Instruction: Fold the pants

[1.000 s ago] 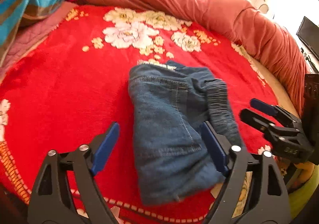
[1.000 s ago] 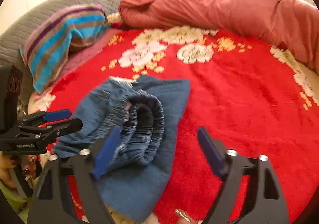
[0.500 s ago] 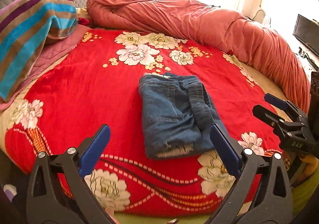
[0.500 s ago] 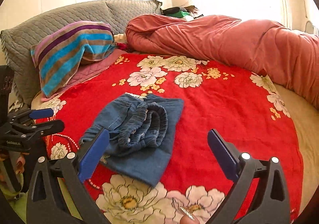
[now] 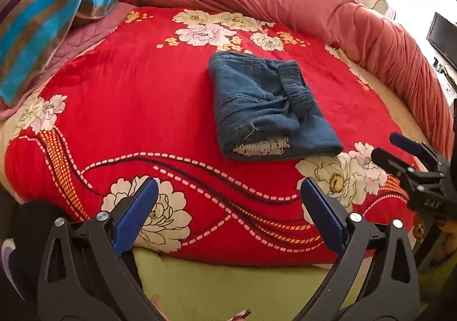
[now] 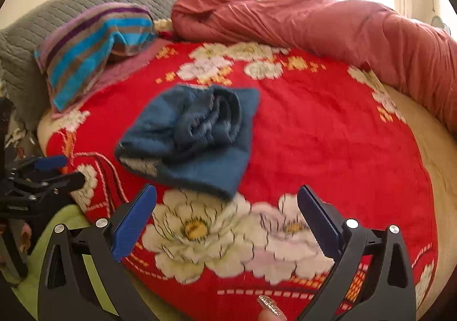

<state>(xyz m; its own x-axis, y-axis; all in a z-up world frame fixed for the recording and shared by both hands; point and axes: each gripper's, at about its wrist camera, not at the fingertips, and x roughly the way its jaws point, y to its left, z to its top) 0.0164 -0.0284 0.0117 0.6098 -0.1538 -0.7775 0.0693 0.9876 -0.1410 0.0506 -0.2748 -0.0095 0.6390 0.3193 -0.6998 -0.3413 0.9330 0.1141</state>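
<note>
Nearest the cameras, the left gripper (image 5: 228, 206) and the right gripper (image 6: 227, 214) both stood with jaws spread wide and nothing between them, over the front edge of the blanket (image 5: 120, 98). Their jaws had just been opening, and both had backed away from the pants (image 5: 265, 106): a second earlier the blue pads sat right at the denim, and now a band of red blanket with white flowers lay between the pads and the bundle. In the left view the right gripper showed at the right edge, well clear of the cloth.

Farther on, the pants lay alone near the middle of the blanket as a compact folded stack, with the elastic waistband on top and a pale hem showing at the near end. Beyond them were the striped towel (image 5: 48, 6) and the rolled quilt (image 5: 285, 1).

Released and left flat, the bundle suggested the folding was finished, or nearly so; the top layer looked a little rumpled.
</note>
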